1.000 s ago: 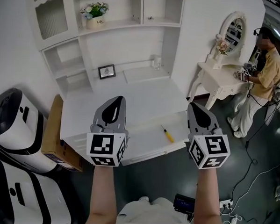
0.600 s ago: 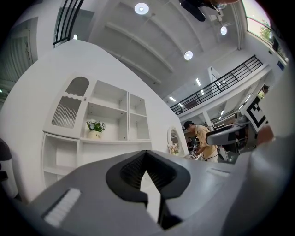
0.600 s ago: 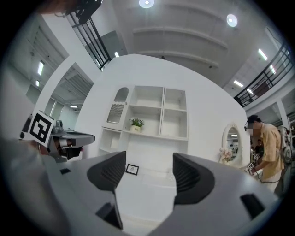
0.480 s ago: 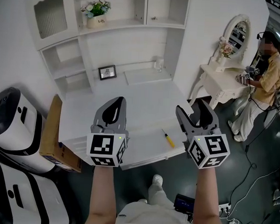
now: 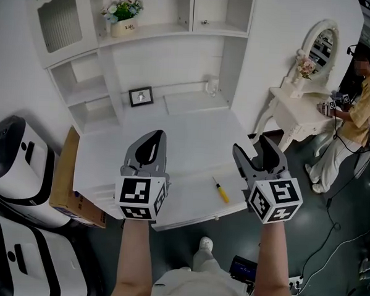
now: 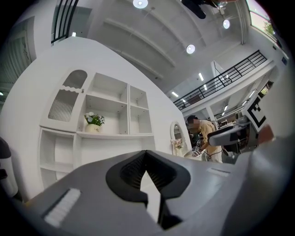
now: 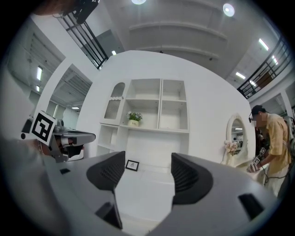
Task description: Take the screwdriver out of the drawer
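Seen from above, two hand-held grippers reach out over a white worktop (image 5: 173, 134), each with one marker cube at its near end. The left hand-held gripper (image 5: 153, 136) has its jaws pressed together with nothing between them. The right hand-held gripper (image 5: 252, 149) has its jaws spread wide and empty; they have just been opening.

One drawer (image 5: 182, 197) stands pulled out under the worktop's front edge. One screwdriver (image 5: 220, 190) with a yellow handle lies inside it, towards its right end. It sits between the two grippers, nearer the right one, and neither touches it.

Behind the worktop rises one white shelf unit (image 5: 108, 78). It carries one flower pot (image 5: 122, 18), and one small photo frame (image 5: 140, 96) stands at the back of the worktop. One cardboard box (image 5: 69, 181) leans at the worktop's left side, beside two white-and-black machines (image 5: 14, 160). Far right stands one dressing table (image 5: 295, 113) with one oval mirror (image 5: 318, 46), and one person (image 5: 360, 113) stands next to it.

A second ago the right gripper's jaws were shut; now they are wide apart. The left gripper's jaws are closed as before. The screwdriver lies in the same spot in the drawer, though the whole desk now sits a little lower in the picture. The person at the right now shows nearer the picture's edge. One foot (image 5: 206, 243) shows below the drawer front.
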Demonstrator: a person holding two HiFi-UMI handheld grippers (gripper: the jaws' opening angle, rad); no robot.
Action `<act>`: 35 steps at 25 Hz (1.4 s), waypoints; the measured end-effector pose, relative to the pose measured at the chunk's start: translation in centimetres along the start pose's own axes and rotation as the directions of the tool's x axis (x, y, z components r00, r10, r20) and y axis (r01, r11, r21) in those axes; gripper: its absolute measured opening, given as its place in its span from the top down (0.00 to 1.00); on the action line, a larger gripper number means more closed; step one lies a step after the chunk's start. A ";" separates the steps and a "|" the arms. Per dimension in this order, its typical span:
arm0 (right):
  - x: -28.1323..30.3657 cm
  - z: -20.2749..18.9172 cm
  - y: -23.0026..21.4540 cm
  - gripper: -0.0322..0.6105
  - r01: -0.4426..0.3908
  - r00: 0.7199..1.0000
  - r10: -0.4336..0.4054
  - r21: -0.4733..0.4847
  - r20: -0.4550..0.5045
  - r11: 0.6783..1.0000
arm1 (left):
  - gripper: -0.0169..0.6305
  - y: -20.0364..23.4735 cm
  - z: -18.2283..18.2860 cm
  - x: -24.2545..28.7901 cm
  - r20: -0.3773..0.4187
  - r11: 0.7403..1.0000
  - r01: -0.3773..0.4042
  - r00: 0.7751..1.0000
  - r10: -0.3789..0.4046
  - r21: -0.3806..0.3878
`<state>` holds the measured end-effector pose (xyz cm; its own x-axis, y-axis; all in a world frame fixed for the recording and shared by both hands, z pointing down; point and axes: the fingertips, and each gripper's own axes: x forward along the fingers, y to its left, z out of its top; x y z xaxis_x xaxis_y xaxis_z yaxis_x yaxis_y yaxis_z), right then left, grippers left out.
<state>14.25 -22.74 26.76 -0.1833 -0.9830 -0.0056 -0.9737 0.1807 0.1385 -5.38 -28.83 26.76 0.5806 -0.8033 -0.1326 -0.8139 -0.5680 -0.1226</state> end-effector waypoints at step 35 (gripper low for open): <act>8.2 -25.4 -4.4 0.52 -0.046 0.849 0.157 0.225 -0.505 0.973 | 0.96 -1.8 -19.9 8.5 -0.386 0.996 -0.039 0.922 0.003 -0.085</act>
<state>20.45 -32.36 51.29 -0.2397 -0.8215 0.5174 -0.9698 0.2278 -0.0876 0.59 -38.20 45.46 0.5243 -0.8118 0.2570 -0.8347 -0.5497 -0.0333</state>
